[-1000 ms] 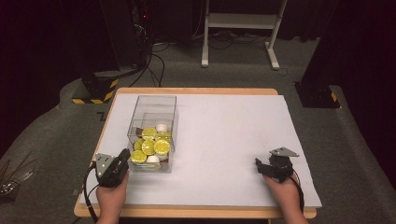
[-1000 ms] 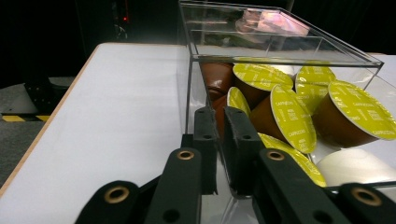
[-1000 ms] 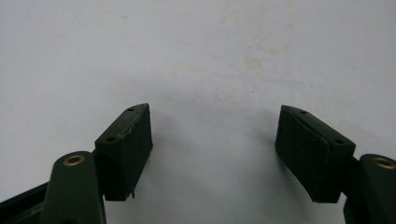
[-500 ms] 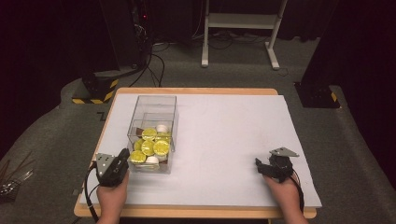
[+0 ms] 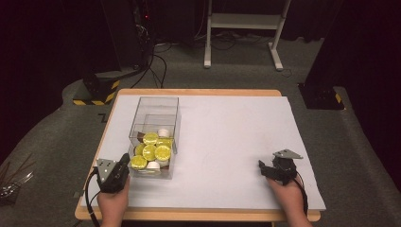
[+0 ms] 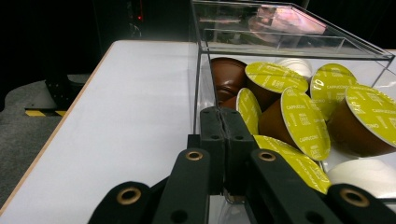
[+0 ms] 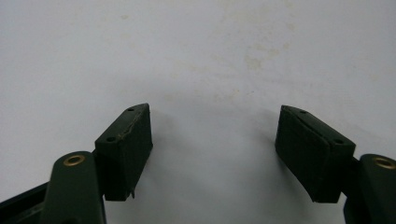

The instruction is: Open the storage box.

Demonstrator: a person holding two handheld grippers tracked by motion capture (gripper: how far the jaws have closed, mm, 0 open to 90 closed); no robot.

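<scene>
So from the high view basically nothing has moved over the last second: the left gripper (image 5: 124,163) still sits right at the near-left corner of the clear box (image 5: 154,105), and the right gripper (image 5: 266,169) still rests on the white table cover (image 5: 227,137) well off to the box's right, same spots as in the two earlier shots. My read is that the work hasn't really kicked off yet and both hands are just parked at a start pose. That view also gives the layout: the box stands on the left part of the cover with the yellow-lidded coffee capsules (image 5: 150,152) piled at its near end and a couple of white ones mixed in. Over to the left gripper view, you get what the overhead can't show: the left gripper's (image 6: 225,122) jaws are pressed flat together with nothing between them, sitting just outside the box's (image 6: 289,46) near wall, and the capsules (image 6: 299,121) are right behind that wall, brown cups tipped on their sides, lids reading cappuccino. The right gripper view looks at bare table cover (image 7: 210,51), and the right gripper's (image 7: 212,154) jaws stand wide apart and empty, nowhere near the box.
</scene>
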